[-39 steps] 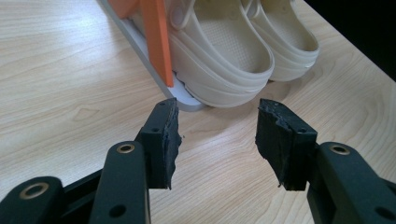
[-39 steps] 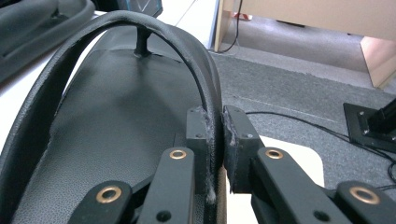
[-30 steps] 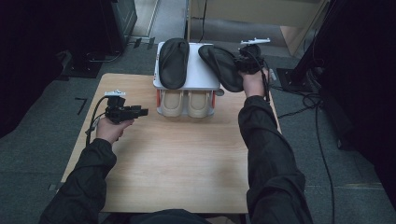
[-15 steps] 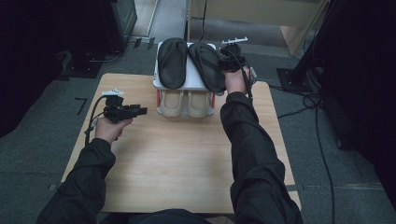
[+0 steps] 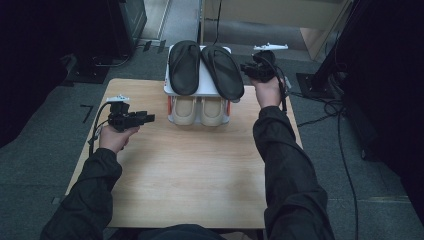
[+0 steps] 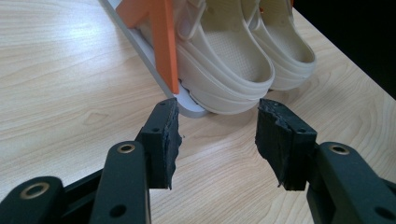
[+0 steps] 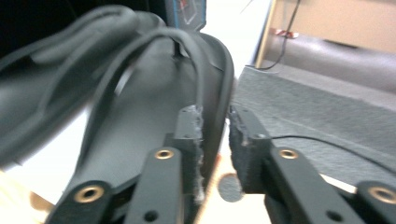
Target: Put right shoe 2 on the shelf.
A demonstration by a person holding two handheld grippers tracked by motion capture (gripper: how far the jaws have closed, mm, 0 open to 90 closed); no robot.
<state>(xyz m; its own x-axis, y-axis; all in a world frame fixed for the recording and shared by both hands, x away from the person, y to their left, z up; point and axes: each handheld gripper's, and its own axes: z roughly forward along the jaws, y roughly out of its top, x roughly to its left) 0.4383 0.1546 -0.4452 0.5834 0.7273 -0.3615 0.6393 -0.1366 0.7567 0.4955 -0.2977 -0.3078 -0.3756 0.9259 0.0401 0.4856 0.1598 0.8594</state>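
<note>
right tool (image 5: 248, 69) loosening its hold on a black flip-flop (image 5: 223, 71) atop a shoe rack (image 5: 171, 90).
its jaws have just been opening, the sole's edge between them; left tool (image 5: 149, 118) waits unclenched, empty, beside cream clogs (image 5: 200, 110).

At the table's (image 5: 190, 170) far edge, we hold our right gripper (image 5: 248, 68) just beside the right black sandal (image 5: 223, 71) atop the white rack (image 5: 171, 89), its jaws having just been opening. Our left gripper (image 5: 147, 118) hovers near the left edge.
</note>
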